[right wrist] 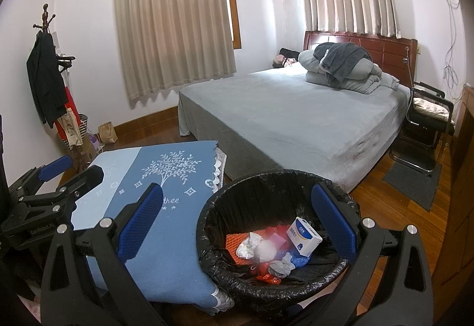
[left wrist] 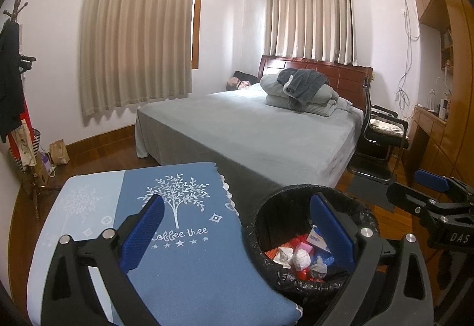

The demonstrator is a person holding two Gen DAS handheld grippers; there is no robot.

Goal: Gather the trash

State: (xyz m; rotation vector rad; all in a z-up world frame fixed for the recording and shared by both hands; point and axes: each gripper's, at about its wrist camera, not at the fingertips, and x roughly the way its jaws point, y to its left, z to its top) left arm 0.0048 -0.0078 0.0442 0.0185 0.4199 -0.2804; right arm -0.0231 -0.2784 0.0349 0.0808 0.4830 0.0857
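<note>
Trash is lying in a black-lined waste bin (right wrist: 275, 240) on the wooden floor, beside a small table draped in a blue cloth (right wrist: 166, 207) printed with a white tree. Among the litter, a white and blue carton (right wrist: 303, 240) is leaning against crumpled tissues (right wrist: 257, 247) and red and orange wrappers. The left gripper (left wrist: 237, 234) is hovering over the table edge and bin with its blue pads spread wide and holding nothing. The right gripper (right wrist: 237, 225) is hovering likewise above the bin, spread wide and empty. No loose litter is showing on the cloth, so the collecting is probably nearing its end or moving to the bag. Risk is sitting mainly with the liner: its thin rim is looking loosely folded over the bin, and a finger dipping in could snag or tear it, or drag it down inside. Both tools are hanging close together, so a careless swing could be knocking one against the other or tipping the light bin toward the bed (right wrist: 296, 118) behind.
</note>
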